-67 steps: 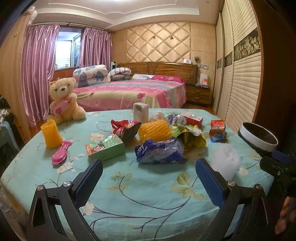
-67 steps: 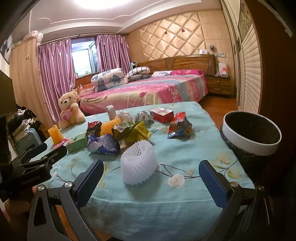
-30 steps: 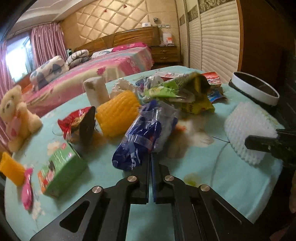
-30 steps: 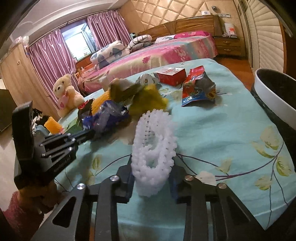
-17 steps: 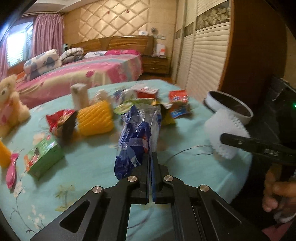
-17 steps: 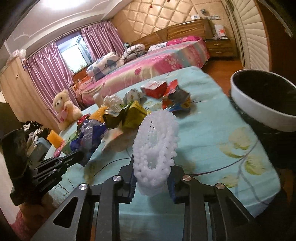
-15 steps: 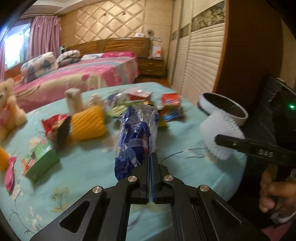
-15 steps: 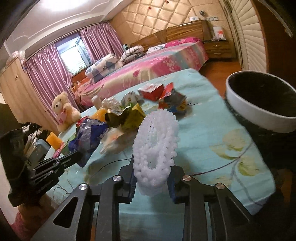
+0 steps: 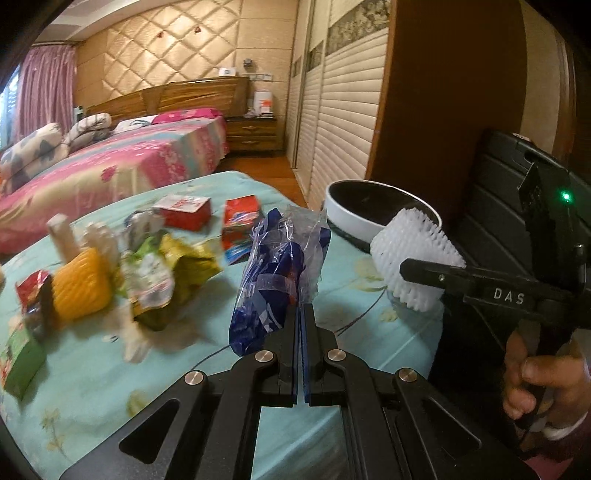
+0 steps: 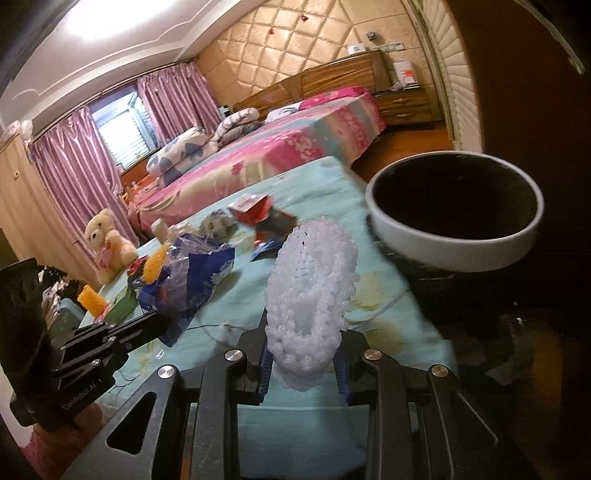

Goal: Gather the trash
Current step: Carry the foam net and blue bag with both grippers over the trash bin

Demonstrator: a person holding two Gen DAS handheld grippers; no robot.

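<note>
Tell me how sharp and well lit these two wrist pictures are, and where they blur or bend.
Left wrist view: dim and warm; the wrapper pile is motion-smeared, the blue plastic bag in the left gripper sharper; wardrobe slats bow from the fisheye. Right wrist view: the ceiling light glares white, the trash bin rim is streaked, the white foam net fairly crisp.
</note>
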